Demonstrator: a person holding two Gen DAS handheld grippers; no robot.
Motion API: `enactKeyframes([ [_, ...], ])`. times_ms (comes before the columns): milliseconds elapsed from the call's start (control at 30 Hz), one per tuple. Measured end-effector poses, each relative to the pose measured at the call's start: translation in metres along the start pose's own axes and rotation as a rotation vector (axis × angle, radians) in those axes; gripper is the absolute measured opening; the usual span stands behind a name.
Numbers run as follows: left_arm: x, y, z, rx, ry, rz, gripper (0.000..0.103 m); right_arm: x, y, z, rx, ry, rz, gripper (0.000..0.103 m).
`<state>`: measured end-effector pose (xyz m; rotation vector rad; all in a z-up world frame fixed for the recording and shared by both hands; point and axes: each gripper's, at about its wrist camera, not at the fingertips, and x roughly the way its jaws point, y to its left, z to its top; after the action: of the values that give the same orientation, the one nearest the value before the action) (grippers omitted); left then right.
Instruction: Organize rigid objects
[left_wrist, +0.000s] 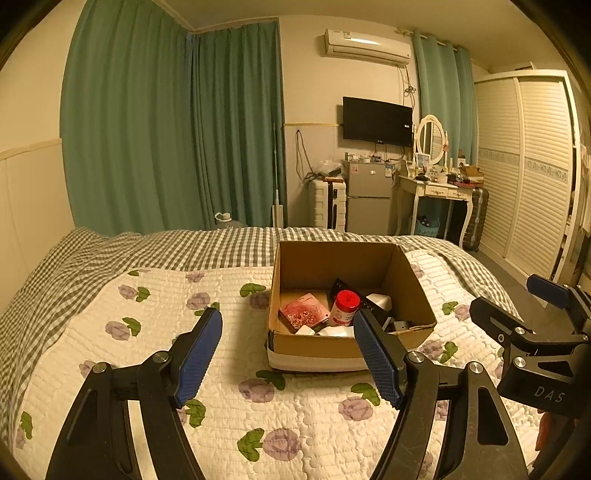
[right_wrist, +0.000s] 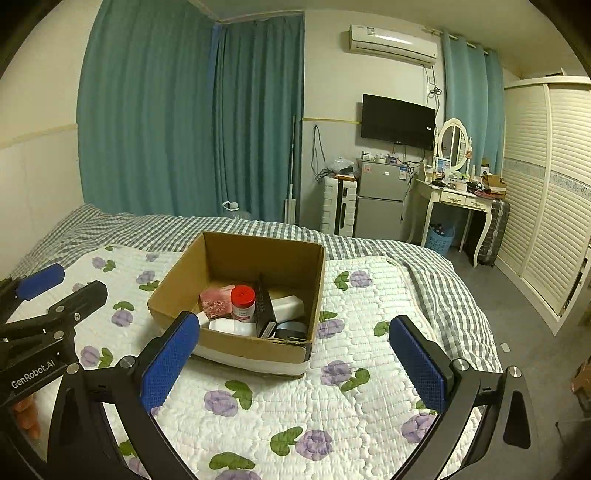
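Note:
An open cardboard box (left_wrist: 306, 341) (right_wrist: 255, 347) sits on the floral quilt. Inside it stand a white bottle with a red cap (left_wrist: 345, 306) (right_wrist: 243, 302), a pink packet (left_wrist: 303, 310) (right_wrist: 216, 298), a white block (left_wrist: 378, 301) (right_wrist: 288, 306), a white bottle lying flat (right_wrist: 232, 326) and dark items (right_wrist: 266, 314). My left gripper (left_wrist: 288, 347) is open and empty, held just in front of the box. My right gripper (right_wrist: 293, 358) is open and empty, also in front of the box; it shows at the right of the left wrist view (left_wrist: 517, 306).
The bed's quilt (left_wrist: 229, 369) (right_wrist: 369, 332) spreads around the box over a checked sheet (right_wrist: 424, 266). Beyond the bed stand a small fridge (right_wrist: 380, 199), a white suitcase (right_wrist: 338, 208), a dressing table (right_wrist: 458, 199) and a louvred wardrobe (right_wrist: 546, 206).

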<state>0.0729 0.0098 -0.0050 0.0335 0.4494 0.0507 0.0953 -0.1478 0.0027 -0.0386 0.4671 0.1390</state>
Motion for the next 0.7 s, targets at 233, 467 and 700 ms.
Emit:
enactKeyframes([
  [233,0.0021,-0.0007,-0.0005,0.000,0.010,-0.007,0.077,0.0025,0.0022,0.0011,0.005,0.014,-0.006,0.103],
  [467,0.0018,-0.0027,-0.0008,0.006,0.013,-0.009,0.077,0.0035,0.0030,0.0010,0.006,0.014,-0.004,0.103],
  [700,0.0014,-0.0060,-0.0009,0.020,0.015,-0.012,0.077,0.0038,0.0030,0.0011,0.008,0.016,-0.007,0.103],
])
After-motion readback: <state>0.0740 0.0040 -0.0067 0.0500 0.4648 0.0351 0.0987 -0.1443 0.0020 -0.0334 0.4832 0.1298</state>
